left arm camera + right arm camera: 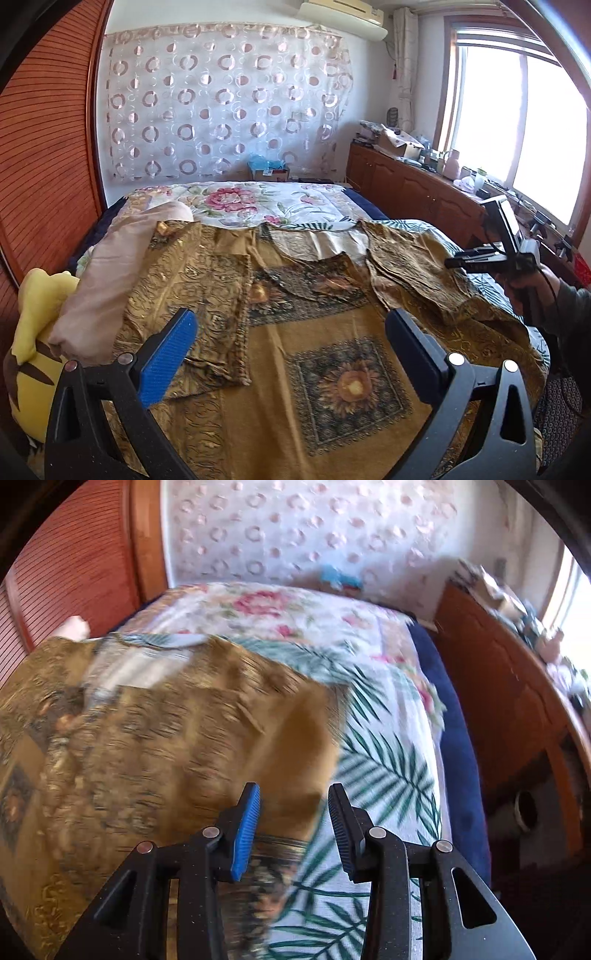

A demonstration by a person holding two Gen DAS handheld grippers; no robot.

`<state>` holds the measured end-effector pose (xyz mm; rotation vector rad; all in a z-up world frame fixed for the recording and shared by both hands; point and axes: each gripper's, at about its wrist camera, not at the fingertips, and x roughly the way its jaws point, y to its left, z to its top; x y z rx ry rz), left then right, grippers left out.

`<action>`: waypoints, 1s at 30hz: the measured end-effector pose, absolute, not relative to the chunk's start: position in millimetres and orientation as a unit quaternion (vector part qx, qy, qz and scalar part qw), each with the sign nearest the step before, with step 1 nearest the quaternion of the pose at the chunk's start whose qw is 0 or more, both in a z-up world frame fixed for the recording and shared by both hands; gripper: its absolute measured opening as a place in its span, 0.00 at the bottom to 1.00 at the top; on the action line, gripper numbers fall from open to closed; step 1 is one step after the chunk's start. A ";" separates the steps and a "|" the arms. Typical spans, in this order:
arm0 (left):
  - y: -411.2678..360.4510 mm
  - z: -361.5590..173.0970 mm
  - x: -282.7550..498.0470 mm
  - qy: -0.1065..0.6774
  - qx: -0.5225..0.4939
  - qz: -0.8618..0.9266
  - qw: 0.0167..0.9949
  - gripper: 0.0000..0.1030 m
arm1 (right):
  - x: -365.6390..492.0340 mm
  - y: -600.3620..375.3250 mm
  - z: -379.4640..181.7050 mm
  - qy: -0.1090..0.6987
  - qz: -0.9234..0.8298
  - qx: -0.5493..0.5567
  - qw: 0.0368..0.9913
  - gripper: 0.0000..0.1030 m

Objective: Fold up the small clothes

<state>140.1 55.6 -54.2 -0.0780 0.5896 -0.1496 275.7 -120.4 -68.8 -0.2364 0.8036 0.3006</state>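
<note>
A brown-gold patterned garment with sunflower squares lies spread on the bed, its left sleeve and right sleeve folded inward. My left gripper is wide open and empty, held above the garment's lower middle. My right gripper is open and empty above the garment's right edge, which looks blurred. In the left wrist view the right gripper shows at the far right, held in a hand.
The bed has a floral and palm-leaf sheet. A pink folded cloth and a yellow plush toy lie at the left. A wooden cabinet with clutter stands along the right under the window. A wooden wardrobe is on the left.
</note>
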 end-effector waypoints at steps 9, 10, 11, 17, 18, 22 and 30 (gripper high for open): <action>92.4 -52.1 173.2 0.299 -0.012 -0.031 0.954 1.00 | 287.3 -120.6 -70.2 0.394 0.163 -0.078 0.901 0.38; 96.1 -52.6 176.3 0.301 -0.009 -0.027 0.953 0.99 | 286.9 -121.7 -70.2 0.391 0.165 -0.078 0.902 0.32; 100.8 -53.6 180.5 0.303 -0.005 -0.024 0.953 0.96 | 284.4 -123.9 -73.3 0.388 0.168 -0.078 0.903 0.25; 125.3 -61.8 208.5 0.328 0.005 -0.021 0.944 0.81 | 273.2 -146.3 -72.3 0.365 0.158 -0.089 0.913 0.02; 127.2 -63.3 213.0 0.332 0.009 -0.020 0.943 0.80 | 273.2 -150.0 -71.2 0.360 0.148 -0.088 0.917 0.02; 134.4 -70.3 233.6 0.351 0.014 -0.032 0.936 0.59 | 279.9 -158.3 -78.6 0.376 0.157 -0.072 0.910 0.02; 135.9 -80.4 274.7 0.380 0.025 -0.040 0.924 0.50 | 279.4 -159.1 -79.7 0.369 0.164 -0.077 0.911 0.02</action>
